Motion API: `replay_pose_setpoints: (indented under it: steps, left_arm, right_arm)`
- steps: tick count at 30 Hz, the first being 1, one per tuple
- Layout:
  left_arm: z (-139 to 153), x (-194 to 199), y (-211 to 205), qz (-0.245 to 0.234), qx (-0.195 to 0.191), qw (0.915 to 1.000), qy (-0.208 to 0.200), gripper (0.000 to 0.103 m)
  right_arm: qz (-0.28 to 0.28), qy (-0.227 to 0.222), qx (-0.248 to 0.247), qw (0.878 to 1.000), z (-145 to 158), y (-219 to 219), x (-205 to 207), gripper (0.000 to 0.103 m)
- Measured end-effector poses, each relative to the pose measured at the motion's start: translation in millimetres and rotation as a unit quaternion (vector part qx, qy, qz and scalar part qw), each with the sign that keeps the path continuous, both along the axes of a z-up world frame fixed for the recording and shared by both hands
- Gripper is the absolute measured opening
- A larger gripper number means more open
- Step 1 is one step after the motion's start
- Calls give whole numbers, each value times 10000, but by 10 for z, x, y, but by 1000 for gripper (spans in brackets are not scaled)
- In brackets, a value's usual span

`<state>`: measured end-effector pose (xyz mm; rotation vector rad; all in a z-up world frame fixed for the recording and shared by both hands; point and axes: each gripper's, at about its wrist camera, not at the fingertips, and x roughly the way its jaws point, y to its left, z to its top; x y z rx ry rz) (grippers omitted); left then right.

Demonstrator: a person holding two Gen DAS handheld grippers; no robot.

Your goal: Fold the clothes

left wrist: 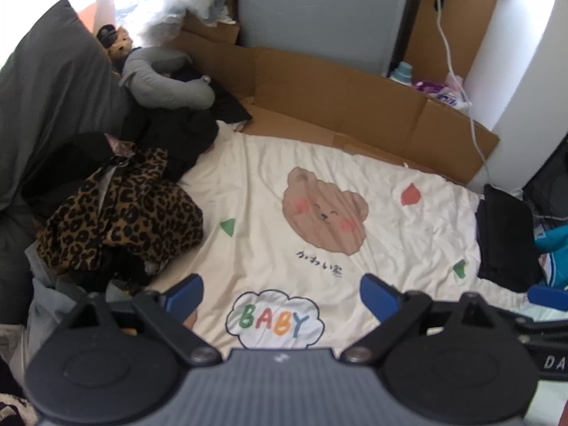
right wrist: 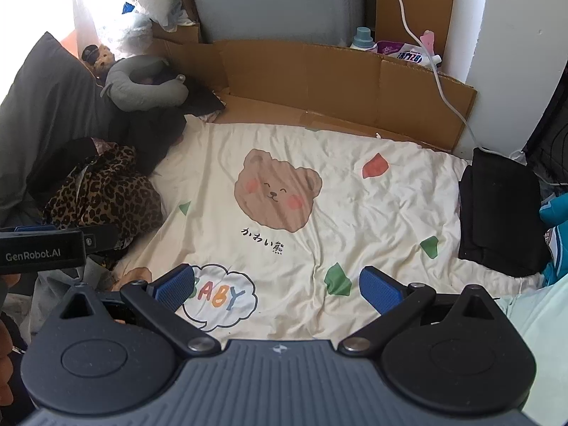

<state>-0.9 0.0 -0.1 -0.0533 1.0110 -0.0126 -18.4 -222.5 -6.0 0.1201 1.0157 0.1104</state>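
A pile of unfolded clothes lies on the left of the cream bear-print bedspread [left wrist: 390,220] [right wrist: 372,213], topped by a leopard-print garment [left wrist: 120,213] [right wrist: 103,195] with black garments [left wrist: 177,131] behind it. Folded black clothes [left wrist: 504,238] [right wrist: 497,213] sit stacked at the right edge. My left gripper [left wrist: 282,294] hovers open above the "BABY" print, holding nothing. My right gripper [right wrist: 277,287] is also open and empty over the spread's near part. The left gripper's body [right wrist: 42,248] shows at the left of the right wrist view.
Flattened cardboard [left wrist: 355,106] [right wrist: 319,78] lines the far side of the bed. A grey pillow [left wrist: 49,99], a grey neck pillow [left wrist: 167,78] and a teddy bear [left wrist: 117,41] lie at the left. A white cable [right wrist: 436,81], bottles and teal fabric [left wrist: 553,245] are at the right.
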Motion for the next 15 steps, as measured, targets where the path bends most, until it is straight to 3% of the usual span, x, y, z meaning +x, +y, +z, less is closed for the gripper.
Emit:
replay_pose_setpoints:
  steps: [15]
  left_arm:
    - [20, -5, -43, 27, 53, 10000, -16, 96]
  right_arm:
    - [-13, -29, -175, 9998, 84, 34, -3, 102]
